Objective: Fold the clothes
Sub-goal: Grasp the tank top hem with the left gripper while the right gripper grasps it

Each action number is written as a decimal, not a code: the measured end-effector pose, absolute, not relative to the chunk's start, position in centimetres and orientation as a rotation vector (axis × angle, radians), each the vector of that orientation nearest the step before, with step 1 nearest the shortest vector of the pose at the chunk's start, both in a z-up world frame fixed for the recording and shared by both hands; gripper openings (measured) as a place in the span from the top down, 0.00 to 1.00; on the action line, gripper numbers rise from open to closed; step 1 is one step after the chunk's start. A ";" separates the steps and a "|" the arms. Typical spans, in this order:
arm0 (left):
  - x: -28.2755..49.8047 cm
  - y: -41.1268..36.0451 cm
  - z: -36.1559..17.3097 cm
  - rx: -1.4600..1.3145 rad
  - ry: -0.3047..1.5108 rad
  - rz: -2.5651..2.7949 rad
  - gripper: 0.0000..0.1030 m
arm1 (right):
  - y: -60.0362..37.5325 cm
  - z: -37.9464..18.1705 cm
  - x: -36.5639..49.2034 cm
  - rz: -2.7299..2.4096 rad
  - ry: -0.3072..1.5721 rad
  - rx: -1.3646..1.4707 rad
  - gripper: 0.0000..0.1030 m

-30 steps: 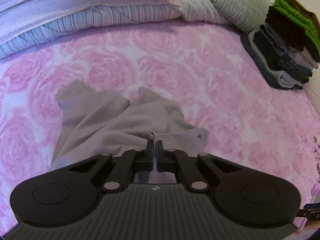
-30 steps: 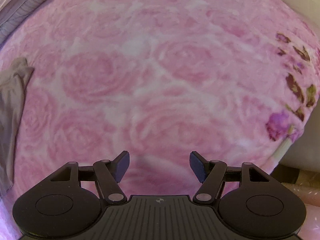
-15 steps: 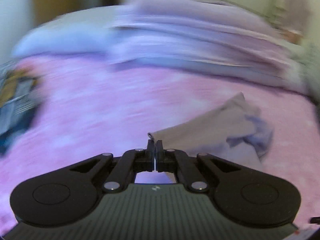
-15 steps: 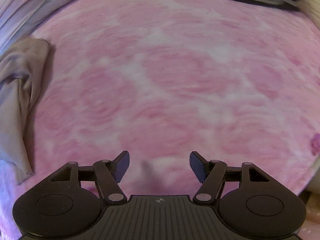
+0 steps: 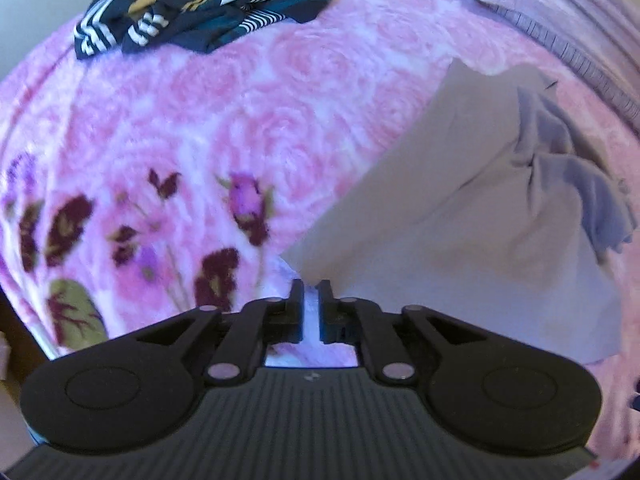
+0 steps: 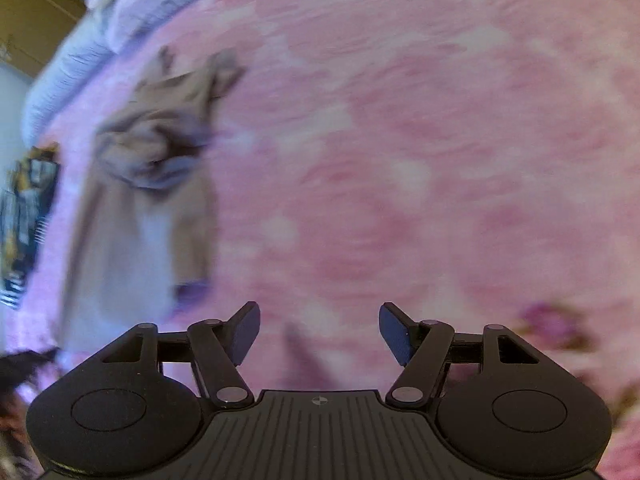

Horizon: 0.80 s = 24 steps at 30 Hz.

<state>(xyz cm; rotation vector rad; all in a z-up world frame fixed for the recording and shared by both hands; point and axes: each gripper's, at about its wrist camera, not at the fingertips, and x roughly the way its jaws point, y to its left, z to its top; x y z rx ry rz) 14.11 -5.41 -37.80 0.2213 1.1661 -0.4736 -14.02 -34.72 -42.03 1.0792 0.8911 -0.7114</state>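
Observation:
A beige garment lies spread on the pink rose blanket, with a bunched greyish fold at its right end. My left gripper sits at the garment's near corner. Its jaws stand a narrow slit apart, and pale blanket shows in the gap, not cloth. In the blurred right wrist view the same garment lies to the left. My right gripper hovers open over bare blanket to the garment's right, holding nothing.
A crumpled dark garment with white and yellow stripes lies at the far left of the bed, also seen blurred. Folded lilac bedding is stacked along the far edge. Dark flower prints mark the blanket's near left part.
My left gripper swung left, dragging the garment's corner out so the cloth lies flatter, and its jaws have parted slightly. The right gripper turned left, so the garment shows closer.

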 end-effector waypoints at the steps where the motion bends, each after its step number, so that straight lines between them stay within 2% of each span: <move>1: 14.4 -5.0 -37.8 0.204 1.166 -0.488 0.93 | -34.6 -42.1 -13.3 -0.709 0.864 1.088 0.38; 6: 15.8 -4.5 -37.5 0.158 1.147 -0.577 0.87 | -35.2 -42.8 -11.4 -0.704 0.665 1.118 0.39; 9: 16.9 -4.7 -37.6 0.176 1.111 -0.618 0.86 | -35.6 -44.2 -9.2 -0.671 0.671 1.094 0.54; 14: 19.3 -5.9 -39.5 0.222 1.129 -0.707 0.85 | -35.5 -45.4 -7.0 -0.660 0.667 1.048 0.61; 15: 19.6 -6.3 -40.0 0.230 1.150 -0.732 0.85 | -35.5 -45.5 -6.5 -0.648 0.676 1.041 0.75; 16: 19.5 -6.5 -40.2 0.241 1.149 -0.742 0.84 | -35.4 -45.7 -6.3 -0.635 0.692 1.043 0.97; 17: 19.3 -6.6 -40.3 0.252 1.141 -0.754 0.84 | -35.2 -46.0 -6.2 -0.619 0.700 1.058 1.00; 22: 18.8 -6.4 -40.4 0.226 1.197 -0.811 0.84 | -34.7 -45.4 -8.6 -0.596 0.690 1.121 1.00; 24: 18.0 -6.7 -40.2 0.265 1.208 -0.838 0.99 | -34.2 -44.3 -10.4 -0.621 0.696 1.120 1.00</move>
